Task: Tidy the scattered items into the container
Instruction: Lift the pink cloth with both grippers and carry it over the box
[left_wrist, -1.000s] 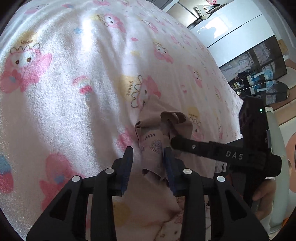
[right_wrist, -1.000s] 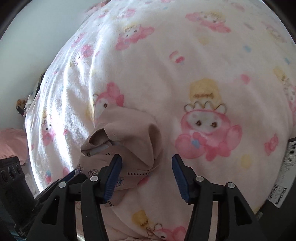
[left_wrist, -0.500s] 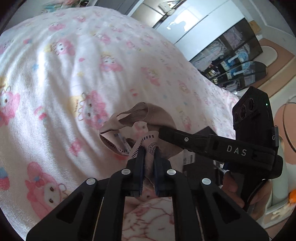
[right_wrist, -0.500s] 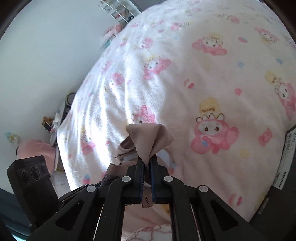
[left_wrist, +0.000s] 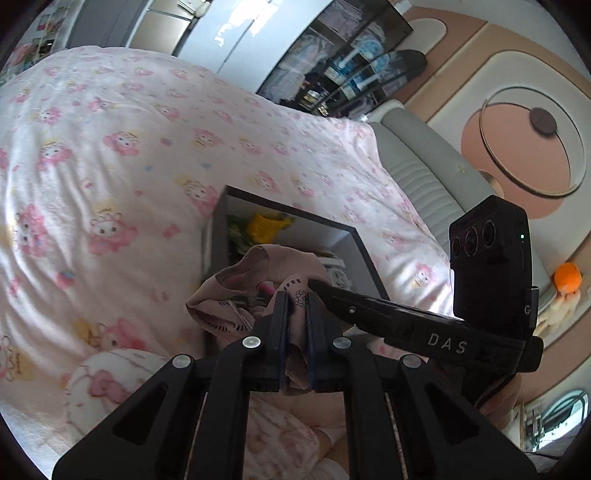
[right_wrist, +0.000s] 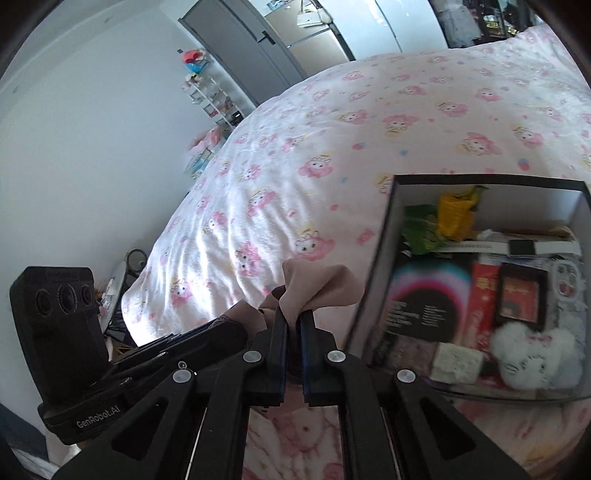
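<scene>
While the pink cartoon-print blanket (right_wrist: 332, 155) fills the left of both views, the left gripper (left_wrist: 295, 299) has its jaws clamped on a beige garment (left_wrist: 258, 273), a fold of the cloth pinched between the blue pads. The garment hangs bunched above the blanket, over the near left corner of the open grey box (left_wrist: 364, 254). From its right comes the right gripper (right_wrist: 291, 317), whose jaws are likewise pressed together on another fold of the same garment (right_wrist: 317, 286), so the cloth is held by both at once. To the right of the cloth sits the box (right_wrist: 384, 236), already holding a yellow packet (right_wrist: 454, 214), a black booklet (right_wrist: 424, 306), a red packet (right_wrist: 484, 295) and a white plush toy (right_wrist: 532, 354).
</scene>
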